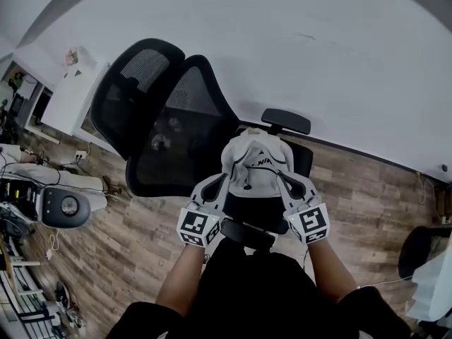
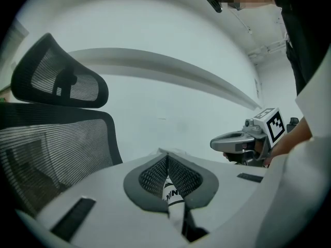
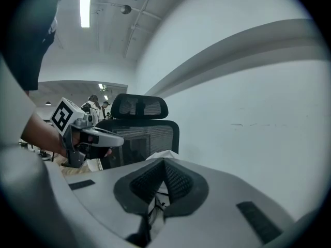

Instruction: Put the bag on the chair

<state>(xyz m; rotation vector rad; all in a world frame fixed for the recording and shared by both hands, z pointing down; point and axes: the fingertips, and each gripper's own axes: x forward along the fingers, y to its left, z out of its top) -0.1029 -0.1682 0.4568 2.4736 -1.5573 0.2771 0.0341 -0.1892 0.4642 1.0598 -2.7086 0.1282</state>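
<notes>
A black mesh office chair [image 1: 173, 115] stands in front of me, its seat [image 1: 248, 214] below my hands. Over the seat, a light grey bag [image 1: 256, 159] is held between both grippers. My left gripper [image 1: 223, 181] is shut on the bag's left side and my right gripper [image 1: 282, 179] on its right side. In the left gripper view, the left gripper [image 2: 168, 164] pinches a white printed strip of the bag [image 2: 170, 194]. In the right gripper view, the right gripper [image 3: 163, 165] closes on pale bag fabric [image 3: 155, 206]. I cannot tell whether the bag rests on the seat.
The chair's armrest [image 1: 285, 121] lies just beyond the bag. A white desk [image 1: 67, 97] and a white machine [image 1: 63, 207] stand on the wooden floor at left. A dark chair [image 1: 418, 249] sits at right. A white wall [image 1: 339, 62] rises behind.
</notes>
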